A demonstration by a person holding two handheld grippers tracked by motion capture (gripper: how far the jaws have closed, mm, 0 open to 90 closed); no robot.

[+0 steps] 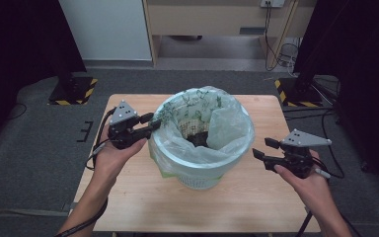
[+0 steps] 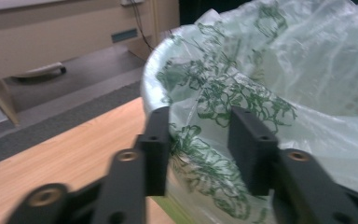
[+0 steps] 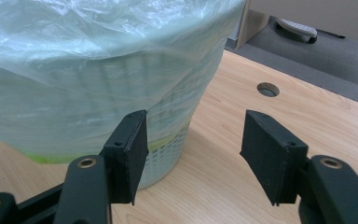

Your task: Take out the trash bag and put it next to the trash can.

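A white lattice bin stands mid-table, lined with a pale green bag that folds out over its rim. Something dark lies at the bottom. My left gripper is at the bin's left rim. In the left gripper view its jaws stand apart astride the rim, with the bag's green-printed film between them and not visibly pinched. My right gripper hovers open beside the bin's right wall. Between its jaws I see bare table and the edge of the bin under the bag.
The wooden table has bare room in front of and beside the bin, and a round cable hole near its far edge. Beyond it are grey floor, two stands with yellow-black bases, a wooden cabinet and loose cables.
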